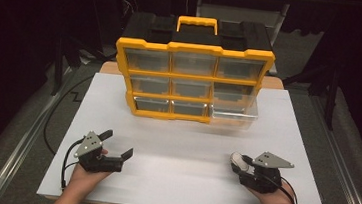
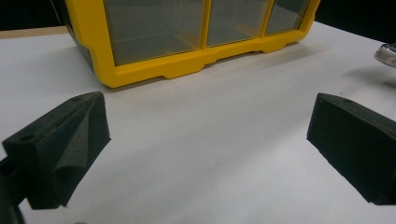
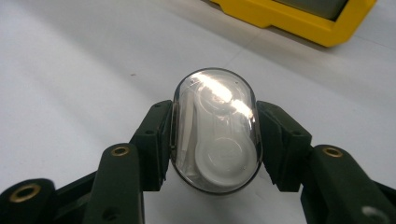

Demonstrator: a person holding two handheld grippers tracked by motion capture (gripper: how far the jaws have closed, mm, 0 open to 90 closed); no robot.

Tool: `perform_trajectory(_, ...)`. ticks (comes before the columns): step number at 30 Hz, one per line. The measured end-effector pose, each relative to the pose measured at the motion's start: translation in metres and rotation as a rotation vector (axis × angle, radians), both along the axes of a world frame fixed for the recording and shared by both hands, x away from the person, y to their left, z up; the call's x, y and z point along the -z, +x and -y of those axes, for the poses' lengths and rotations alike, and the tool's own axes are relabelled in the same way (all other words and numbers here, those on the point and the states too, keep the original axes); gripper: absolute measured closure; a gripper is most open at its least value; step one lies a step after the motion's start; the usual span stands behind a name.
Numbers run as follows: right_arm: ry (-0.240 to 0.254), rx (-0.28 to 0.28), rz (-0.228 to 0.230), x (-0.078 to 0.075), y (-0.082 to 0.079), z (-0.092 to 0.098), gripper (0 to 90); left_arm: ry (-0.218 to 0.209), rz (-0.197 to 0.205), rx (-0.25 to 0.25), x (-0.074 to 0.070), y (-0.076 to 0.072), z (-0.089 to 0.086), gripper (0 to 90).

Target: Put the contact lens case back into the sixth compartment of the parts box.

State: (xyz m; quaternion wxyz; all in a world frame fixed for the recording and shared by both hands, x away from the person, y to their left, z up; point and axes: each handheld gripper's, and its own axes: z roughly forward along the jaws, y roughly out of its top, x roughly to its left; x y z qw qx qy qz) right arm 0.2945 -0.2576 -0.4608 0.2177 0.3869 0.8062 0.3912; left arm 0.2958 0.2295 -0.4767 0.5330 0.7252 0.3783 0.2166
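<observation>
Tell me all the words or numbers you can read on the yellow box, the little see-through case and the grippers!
There are none to read.
Yellow organizer box: no label or number on its frame or clear drawers.
Clear oval case held in the right gripper: white round parts inside, no writing.
Left gripper: plain black fingers, no marks.

Clear oval case [image 3: 215, 130] with white contents, above white table [image 3: 70, 70]

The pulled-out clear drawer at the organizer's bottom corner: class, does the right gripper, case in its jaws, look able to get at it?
Probably yes. The right gripper, shut on the clear oval case, faces bare white table up to the open drawer, whose top stands uncovered.
</observation>
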Motion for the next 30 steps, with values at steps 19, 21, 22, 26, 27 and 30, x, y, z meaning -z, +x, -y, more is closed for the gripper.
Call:
perform_trajectory(19, 0.044, 0.006, -0.023, 0.003, 0.009, -0.004, 49.7, -0.010, -0.016, -0.058, 0.002, 0.006, -0.004, 0.6)
perform_trajectory(21, 0.044, 0.008, -0.031, 0.002, 0.011, -0.005, 49.7, -0.008, -0.013, -0.056, 0.002, 0.006, -0.003, 0.6)
perform_trajectory(22, 0.046, 0.009, -0.037, 0.001, 0.012, -0.005, 49.7, -0.009, -0.014, -0.052, 0.002, 0.007, -0.003, 0.6)
perform_trajectory(26, 0.038, 0.012, -0.059, -0.001, 0.013, -0.005, 49.8, 0.005, -0.014, -0.045, 0.003, 0.008, -0.002, 0.6)
perform_trajectory(27, 0.036, 0.007, -0.059, -0.001, 0.014, -0.004, 49.8, 0.004, -0.014, -0.044, 0.003, 0.008, -0.002, 0.6)
perform_trajectory(30, 0.016, 0.000, -0.069, -0.006, 0.014, -0.005, 49.8, -0.002, -0.008, -0.041, 0.002, 0.006, -0.003, 0.6)
